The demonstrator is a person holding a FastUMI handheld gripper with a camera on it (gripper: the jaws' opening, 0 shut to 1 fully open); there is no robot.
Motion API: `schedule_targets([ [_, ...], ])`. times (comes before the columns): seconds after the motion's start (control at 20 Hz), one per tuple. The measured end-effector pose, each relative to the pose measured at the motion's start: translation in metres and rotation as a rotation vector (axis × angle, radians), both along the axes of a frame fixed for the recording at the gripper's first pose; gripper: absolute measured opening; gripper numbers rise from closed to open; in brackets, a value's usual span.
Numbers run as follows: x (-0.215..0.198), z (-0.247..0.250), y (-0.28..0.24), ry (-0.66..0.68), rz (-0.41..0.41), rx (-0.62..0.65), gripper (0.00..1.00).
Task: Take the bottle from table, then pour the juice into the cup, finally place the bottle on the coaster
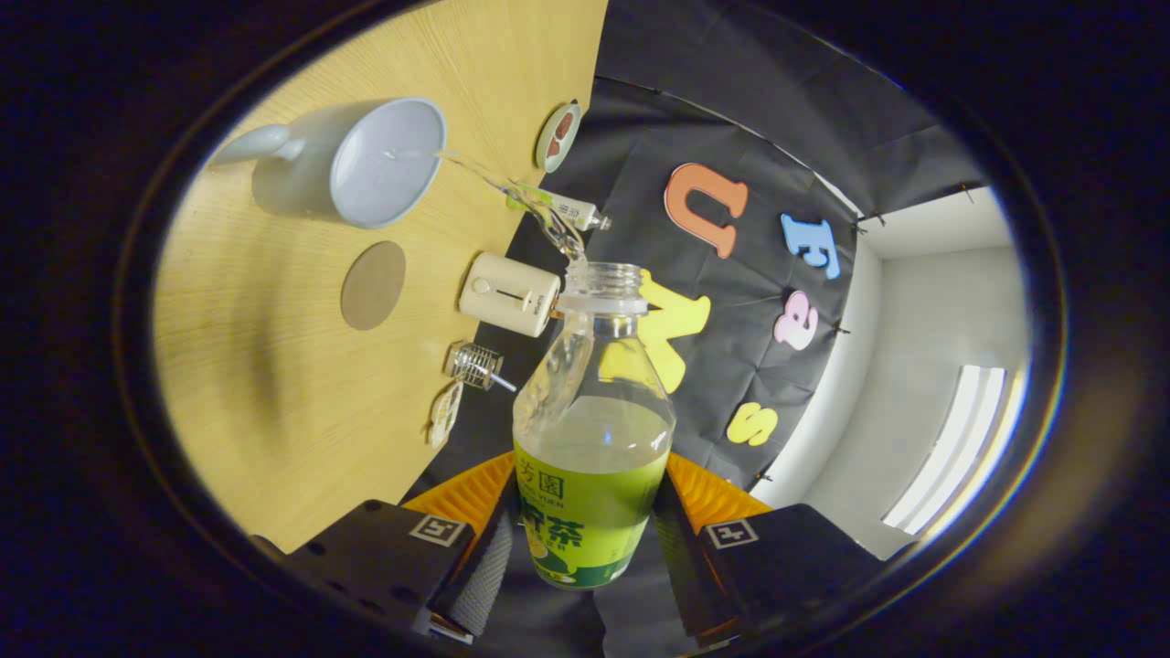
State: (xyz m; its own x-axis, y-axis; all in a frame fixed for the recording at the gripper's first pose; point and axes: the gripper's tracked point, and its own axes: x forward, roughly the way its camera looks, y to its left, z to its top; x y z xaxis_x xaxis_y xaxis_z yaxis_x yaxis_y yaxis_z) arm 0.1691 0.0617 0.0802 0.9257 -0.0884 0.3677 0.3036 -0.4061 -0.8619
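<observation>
a pale blue cup (384, 164) sits on the wooden table (274, 366) at ten o'clock from the fingers, a round brown coaster (373, 285) just beside it. the gripper (585, 539) pinches a clear uncapped bottle (592, 429) between both fingers at twelve o'clock, a thin stream (512, 196) arcing from its mouth into the cup.

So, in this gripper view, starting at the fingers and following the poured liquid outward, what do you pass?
The gripper, its fingers pressed on either side of the bottle → the bottle's open mouth → the stream of liquid → the pale cup on the wooden table.
</observation>
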Motion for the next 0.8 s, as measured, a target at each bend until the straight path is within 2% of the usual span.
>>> schedule_targets([
  [0.8, -0.009, 0.015, 0.012, -0.059, 0.015, -0.118, 0.80],
])
